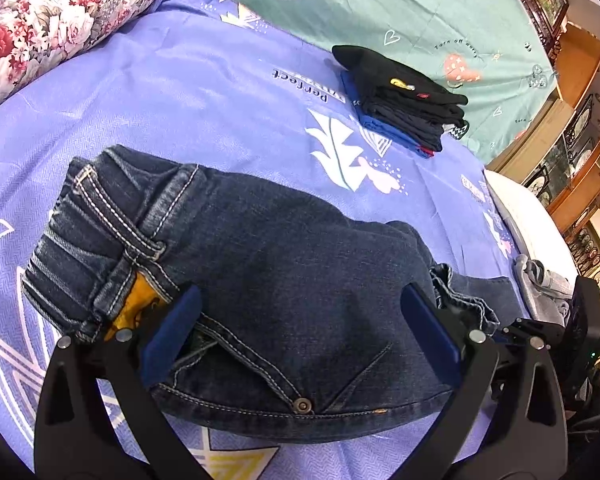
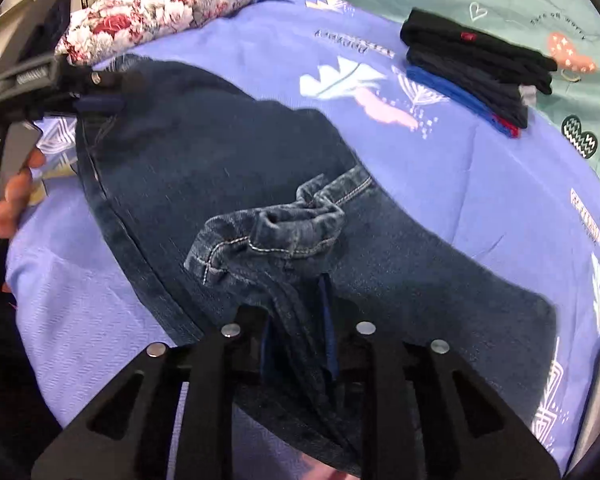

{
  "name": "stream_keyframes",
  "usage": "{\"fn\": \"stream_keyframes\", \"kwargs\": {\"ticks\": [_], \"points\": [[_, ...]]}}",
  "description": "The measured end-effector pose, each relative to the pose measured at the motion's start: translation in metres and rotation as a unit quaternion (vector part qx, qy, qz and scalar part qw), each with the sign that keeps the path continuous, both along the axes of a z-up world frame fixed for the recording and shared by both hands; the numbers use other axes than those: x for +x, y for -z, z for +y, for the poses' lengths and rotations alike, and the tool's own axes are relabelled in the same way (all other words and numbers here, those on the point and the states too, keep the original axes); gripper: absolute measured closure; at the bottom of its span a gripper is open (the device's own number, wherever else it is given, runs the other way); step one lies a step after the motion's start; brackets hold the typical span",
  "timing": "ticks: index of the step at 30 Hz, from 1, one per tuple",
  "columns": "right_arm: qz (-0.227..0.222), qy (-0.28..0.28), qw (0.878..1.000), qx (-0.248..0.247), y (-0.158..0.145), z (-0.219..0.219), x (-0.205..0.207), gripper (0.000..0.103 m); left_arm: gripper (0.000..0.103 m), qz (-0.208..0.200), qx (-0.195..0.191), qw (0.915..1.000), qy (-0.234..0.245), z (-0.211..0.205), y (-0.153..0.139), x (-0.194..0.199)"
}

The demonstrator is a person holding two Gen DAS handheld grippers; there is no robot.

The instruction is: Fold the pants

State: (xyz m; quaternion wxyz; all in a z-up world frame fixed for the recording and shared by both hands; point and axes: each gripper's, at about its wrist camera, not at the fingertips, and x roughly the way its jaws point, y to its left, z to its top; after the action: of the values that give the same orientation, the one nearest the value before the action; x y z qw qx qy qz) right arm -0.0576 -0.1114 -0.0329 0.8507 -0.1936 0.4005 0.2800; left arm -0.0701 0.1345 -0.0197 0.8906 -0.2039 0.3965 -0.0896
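Observation:
Dark blue jeans (image 1: 284, 280) lie partly folded on the purple bedsheet (image 1: 160, 92), waistband at the left with a yellow inner label. My left gripper (image 1: 300, 328) is open, its blue pads (image 1: 172, 332) spread wide over the waist and pocket area, resting on the denim. In the right wrist view the jeans (image 2: 220, 168) stretch across the sheet with the leg hems bunched in the middle. My right gripper (image 2: 296, 332) is shut on a fold of the jeans' leg fabric. The left gripper also shows in the right wrist view (image 2: 96, 104) at the far waist end.
A stack of folded dark clothes (image 1: 408, 100) sits at the back right on the sheet; it also shows in the right wrist view (image 2: 476, 68). A floral pillow (image 1: 60, 20) lies at the back left. A teal sheet (image 1: 420, 8) covers the far side. Wooden cabinets (image 1: 580, 132) stand right.

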Motion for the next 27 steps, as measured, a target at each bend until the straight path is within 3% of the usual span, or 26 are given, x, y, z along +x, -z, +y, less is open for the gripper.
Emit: {"fn": "stream_keyframes", "kwargs": {"ticks": [1,3,8,11,13,14,17,18,21,22,23,24,27], "points": [[0.0,-0.004,1.0,-0.001,-0.002,0.0,-0.002,0.073,0.002,0.001,0.0,1.0,0.0,0.0,0.0,0.0],[0.002,-0.023,1.0,0.006,-0.005,-0.002,-0.011,0.048,0.002,0.001,-0.001,1.0,0.0,0.0,0.001,0.0],[0.014,-0.068,0.996,0.062,-0.022,-0.013,-0.034,0.048,0.002,0.0,-0.001,1.0,0.0,0.0,0.001,0.0],[0.039,-0.069,0.985,0.15,-0.046,-0.036,-0.034,0.047,0.002,0.0,-0.002,1.0,0.0,-0.001,0.001,0.0],[0.037,-0.042,0.979,0.196,-0.065,-0.056,-0.026,0.048,0.002,0.0,-0.002,1.0,0.0,0.0,0.001,0.0],[0.034,-0.014,0.977,0.208,-0.072,-0.067,-0.019,0.048,0.002,0.0,-0.002,1.0,0.0,-0.001,0.001,0.0],[0.066,0.04,0.974,0.214,-0.067,-0.079,0.013,0.08,0.002,0.0,-0.001,1.0,0.0,0.0,0.001,0.0],[0.087,0.041,0.972,0.213,-0.057,-0.074,0.023,0.083,0.002,0.001,-0.001,1.0,0.0,0.0,0.001,0.0],[0.131,0.031,0.975,0.178,-0.026,-0.04,0.04,0.083,0.002,0.001,-0.001,1.0,0.0,-0.001,0.001,0.0],[0.176,0.011,0.972,0.159,-0.004,-0.02,0.042,0.086,0.002,0.001,0.0,1.0,-0.001,-0.001,0.001,0.001],[0.175,0.005,0.976,0.132,0.011,-0.006,0.04,0.086,0.002,0.007,-0.002,1.0,-0.002,0.0,0.003,0.002],[0.126,-0.004,0.985,0.115,0.009,0.002,0.03,0.086,0.002,0.004,-0.003,1.0,-0.002,0.0,0.001,0.002],[0.123,-0.001,0.986,0.115,-0.001,-0.002,0.024,0.086,0.002,0.001,-0.003,1.0,-0.001,-0.001,0.001,0.001]]}}
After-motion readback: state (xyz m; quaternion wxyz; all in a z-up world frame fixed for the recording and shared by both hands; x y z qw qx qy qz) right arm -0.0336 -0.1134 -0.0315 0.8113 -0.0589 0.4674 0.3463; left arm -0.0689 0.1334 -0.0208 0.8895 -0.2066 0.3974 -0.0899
